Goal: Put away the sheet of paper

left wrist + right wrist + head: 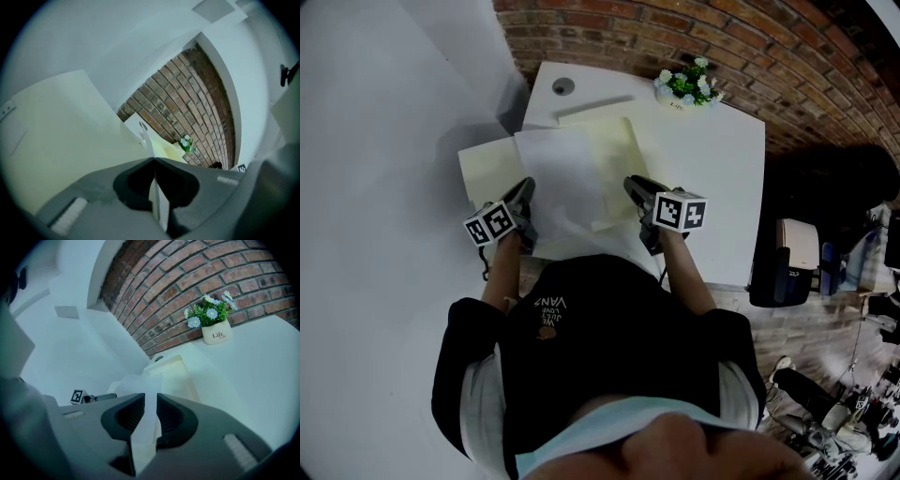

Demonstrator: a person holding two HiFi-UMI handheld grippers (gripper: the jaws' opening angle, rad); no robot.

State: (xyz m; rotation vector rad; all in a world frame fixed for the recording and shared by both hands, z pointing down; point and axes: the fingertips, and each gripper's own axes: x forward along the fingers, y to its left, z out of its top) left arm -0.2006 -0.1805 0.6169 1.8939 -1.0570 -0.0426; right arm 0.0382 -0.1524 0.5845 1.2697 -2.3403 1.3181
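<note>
Over the yellow folder (483, 167) on the white desk (717, 178), sheet of paper (562, 173) pinched at its near edge, left gripper (528, 187) shut tight on it, right gripper (631, 186) clamped on it too. Best to keep both level, move together, not pull apart, lay it flat inside.

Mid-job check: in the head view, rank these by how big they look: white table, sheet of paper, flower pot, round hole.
1. white table
2. sheet of paper
3. flower pot
4. round hole

All differ clearly.
</note>
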